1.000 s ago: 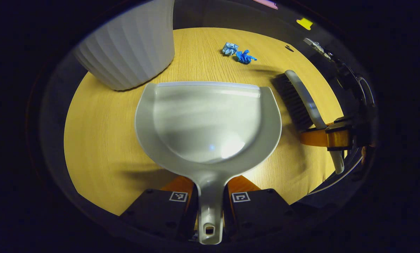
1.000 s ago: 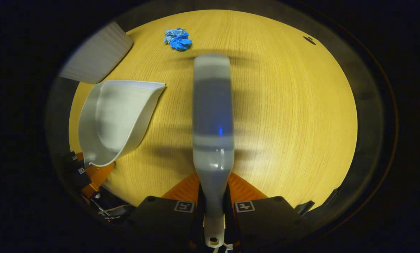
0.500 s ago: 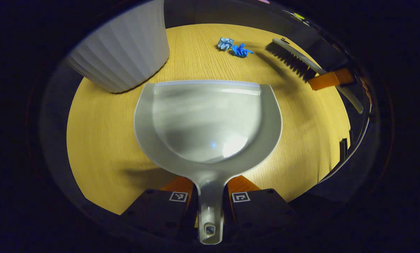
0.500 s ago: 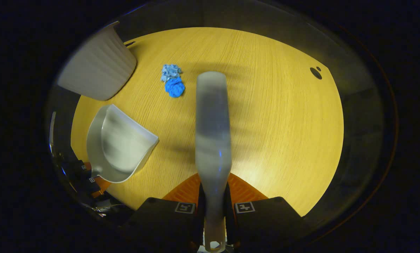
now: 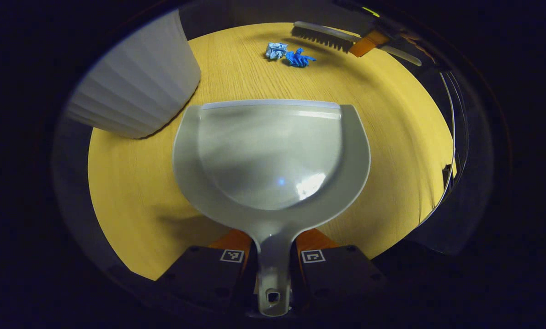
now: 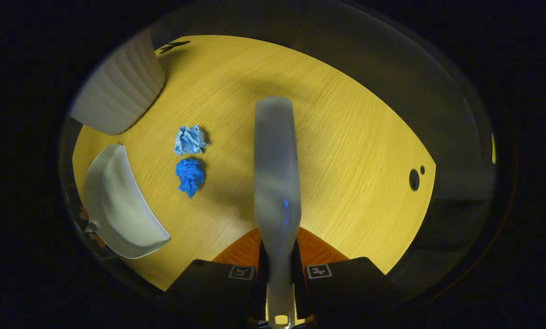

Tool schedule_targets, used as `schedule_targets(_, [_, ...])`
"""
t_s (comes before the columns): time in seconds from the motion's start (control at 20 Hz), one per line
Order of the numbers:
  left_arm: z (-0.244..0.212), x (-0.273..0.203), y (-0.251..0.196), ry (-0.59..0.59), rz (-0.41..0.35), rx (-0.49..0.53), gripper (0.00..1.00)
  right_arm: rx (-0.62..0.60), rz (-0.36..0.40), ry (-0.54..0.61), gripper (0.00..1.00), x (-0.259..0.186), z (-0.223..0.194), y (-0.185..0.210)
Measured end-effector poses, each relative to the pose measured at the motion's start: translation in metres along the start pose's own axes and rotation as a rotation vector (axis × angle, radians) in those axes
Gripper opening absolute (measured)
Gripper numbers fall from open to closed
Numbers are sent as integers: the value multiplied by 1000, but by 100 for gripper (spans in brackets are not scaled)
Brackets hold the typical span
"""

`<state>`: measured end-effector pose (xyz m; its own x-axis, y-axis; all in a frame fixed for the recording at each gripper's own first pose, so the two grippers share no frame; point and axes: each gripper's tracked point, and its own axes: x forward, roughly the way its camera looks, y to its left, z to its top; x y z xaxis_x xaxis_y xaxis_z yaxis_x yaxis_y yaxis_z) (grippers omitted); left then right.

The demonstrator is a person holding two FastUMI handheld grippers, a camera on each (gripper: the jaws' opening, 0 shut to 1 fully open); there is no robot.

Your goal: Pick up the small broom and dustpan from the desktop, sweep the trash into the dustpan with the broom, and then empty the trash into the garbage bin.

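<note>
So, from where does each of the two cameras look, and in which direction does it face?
Left gripper view: rides on the left gripper, looks along the dustpan across the desktop toward the trash; its own fingers clamp the dustpan handle, and the right gripper holds the broom beyond.
Right gripper view: rides on the right gripper, looks down along the broom; its own fingers clamp the handle.
Both share the dustpan, trash, garbage bin and desktop.

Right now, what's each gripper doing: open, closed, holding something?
Left gripper: closed on the dustpan handle.
Right gripper: closed on the broom handle.
</note>
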<state>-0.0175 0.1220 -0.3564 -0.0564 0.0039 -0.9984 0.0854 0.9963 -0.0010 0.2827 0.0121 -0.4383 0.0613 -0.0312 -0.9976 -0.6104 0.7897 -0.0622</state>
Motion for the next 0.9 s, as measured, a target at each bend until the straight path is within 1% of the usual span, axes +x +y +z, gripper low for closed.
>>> schedule_targets(0.1, [3, 1, 0, 10, 1, 11, 29, -30, 17, -9, 27, 10, 19, 2])
schedule_targets(0.15, [3, 1, 0, 14, 3, 11, 29, -64, 18, -2, 27, 17, 20, 3])
schedule_targets(0.25, [4, 0, 0, 9, 1, 8, 30, -132, 60, 6, 27, 24, 22, 20])
schedule_targets(0.35, [3, 1, 0, 5, -3, 17, 28, -203, 102, 9, 27, 23, 17, 37])
schedule_targets(0.45, [2, 3, 6, -6, 21, 68, 29, -292, 93, 13, 27, 20, 6, 50])
schedule_targets(0.5, [2, 3, 4, -18, 16, 87, 31, -322, 122, 13, 27, 17, -2, 64])
schedule_targets(0.6, [3, 7, 4, -46, -10, 111, 29, -361, 220, 24, 27, 6, -23, 95])
schedule_targets(0.75, [3, 6, 7, -87, -29, 133, 29, -408, 358, 56, 27, -18, -54, 123])
schedule_targets(0.8, [0, 8, 6, -94, -35, 138, 29, -417, 405, 66, 28, -28, -68, 126])
schedule_targets(0.85, [-5, 9, 5, -91, -45, 143, 28, -429, 437, 61, 32, -37, -66, 121])
schedule_targets(0.9, [-9, 9, 4, -97, -56, 157, 29, -427, 449, 59, 28, -27, -57, 111])
